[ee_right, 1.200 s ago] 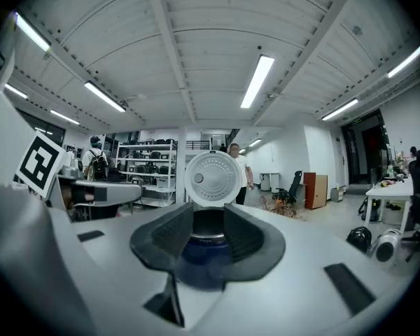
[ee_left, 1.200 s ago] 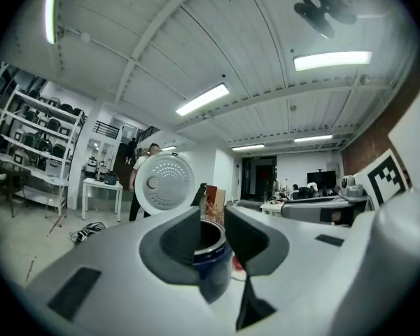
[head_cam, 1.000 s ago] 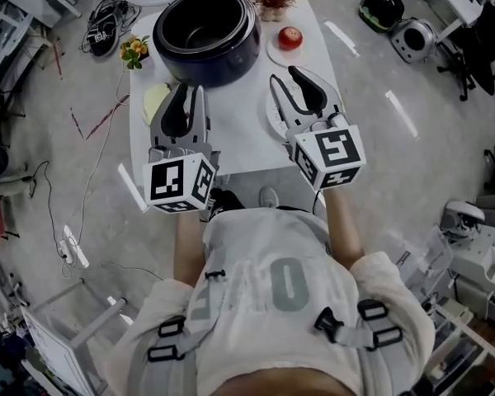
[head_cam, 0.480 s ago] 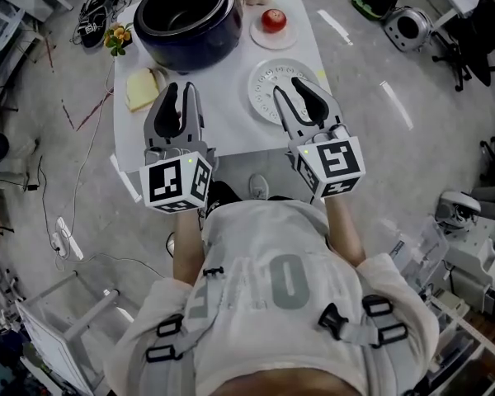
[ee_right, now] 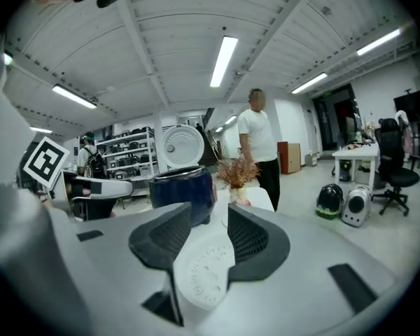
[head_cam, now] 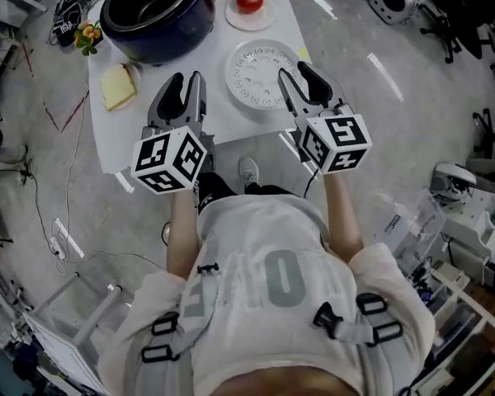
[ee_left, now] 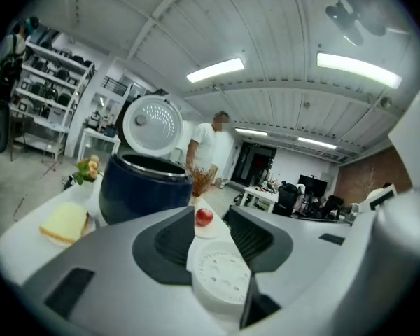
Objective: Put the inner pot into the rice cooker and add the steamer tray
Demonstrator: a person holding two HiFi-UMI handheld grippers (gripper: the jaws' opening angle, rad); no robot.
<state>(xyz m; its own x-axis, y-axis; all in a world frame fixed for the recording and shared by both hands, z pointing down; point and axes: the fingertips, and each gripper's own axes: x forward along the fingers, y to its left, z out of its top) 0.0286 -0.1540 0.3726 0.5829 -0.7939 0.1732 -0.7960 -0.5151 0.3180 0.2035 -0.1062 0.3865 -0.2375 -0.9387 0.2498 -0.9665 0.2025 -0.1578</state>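
Claws both part-open, opening, nothing gripped: left claw [head_cam: 186, 79] and right claw [head_cam: 297, 74] over worktop [head_cam: 124, 139] near edge; steamer tray [head_cam: 262, 74] flat beside open rice cooker [head_cam: 153, 11].

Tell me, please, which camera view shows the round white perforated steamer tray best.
The head view: the white steamer tray shows almost whole from above. Both gripper views show it foreshortened and only partly.

Rice cooker [head_cam: 165, 46]: glossy dark-blue shell. Steamer tray [head_cam: 262, 74]: matt white plastic, perforated. Table [head_cam: 219, 52]: smooth white top, slight sheen.
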